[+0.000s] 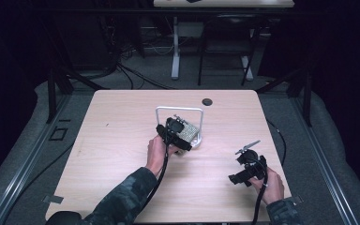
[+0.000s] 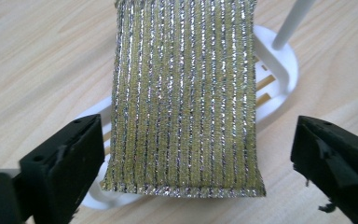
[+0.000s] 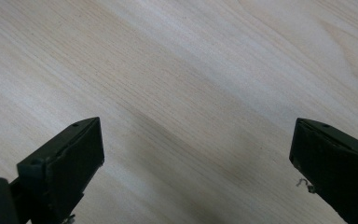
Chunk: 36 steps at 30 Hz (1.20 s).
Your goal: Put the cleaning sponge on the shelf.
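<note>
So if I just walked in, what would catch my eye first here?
Probably the glittery gold-and-silver scrubbing sponge, lying on a white holder near the middle of the wooden table. The left gripper hangs right over it, its black fingers spread wide on either side, not touching. Off toward the table's right edge, the right gripper sits open above bare wood.

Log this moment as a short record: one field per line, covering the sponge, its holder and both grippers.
item: gold and silver striped sponge
item rests on: white holder, lying across it
left gripper: open, jaws either side of the sponge's near end, not clamped
right gripper: open, over bare table
surface: light wood table
</note>
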Motion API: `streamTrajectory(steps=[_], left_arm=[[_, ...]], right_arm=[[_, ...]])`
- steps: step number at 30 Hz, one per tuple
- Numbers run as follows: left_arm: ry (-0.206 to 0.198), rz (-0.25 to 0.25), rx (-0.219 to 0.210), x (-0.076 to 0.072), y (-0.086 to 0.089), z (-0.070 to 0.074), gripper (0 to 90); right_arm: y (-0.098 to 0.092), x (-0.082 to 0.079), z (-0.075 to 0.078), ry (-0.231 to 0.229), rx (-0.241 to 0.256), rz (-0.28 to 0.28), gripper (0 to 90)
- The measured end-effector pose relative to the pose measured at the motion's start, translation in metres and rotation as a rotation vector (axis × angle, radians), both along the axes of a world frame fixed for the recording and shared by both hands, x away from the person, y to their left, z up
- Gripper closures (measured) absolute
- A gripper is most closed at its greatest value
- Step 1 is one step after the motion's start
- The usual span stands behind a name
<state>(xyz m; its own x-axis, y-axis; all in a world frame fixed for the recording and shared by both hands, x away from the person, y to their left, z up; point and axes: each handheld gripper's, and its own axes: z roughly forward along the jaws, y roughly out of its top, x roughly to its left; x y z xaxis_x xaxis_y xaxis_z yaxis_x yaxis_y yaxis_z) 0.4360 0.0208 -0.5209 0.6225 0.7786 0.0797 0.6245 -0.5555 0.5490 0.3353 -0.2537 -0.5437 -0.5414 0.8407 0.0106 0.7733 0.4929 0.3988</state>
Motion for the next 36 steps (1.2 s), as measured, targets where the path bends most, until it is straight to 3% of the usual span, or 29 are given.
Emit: streamTrajectory(steps=[17, 28, 36], left_arm=[[-0.014, -0.089, -0.004, -0.021, 0.019, 0.023, 0.3], [0.002, -0.119, -0.023, -0.031, 0.036, 0.033, 0.3], [-0.009, -0.118, -0.025, -0.037, 0.056, 0.044, 0.3]], right_arm=[[0.0, 0.0, 0.0, -0.001, 0.004, -0.002, 2.2], [0.001, 0.0, 0.0, 0.0, 0.001, 0.006, 2.2], [0.001, 0.0, 0.0, 0.001, 0.0, 0.006, 2.3]])
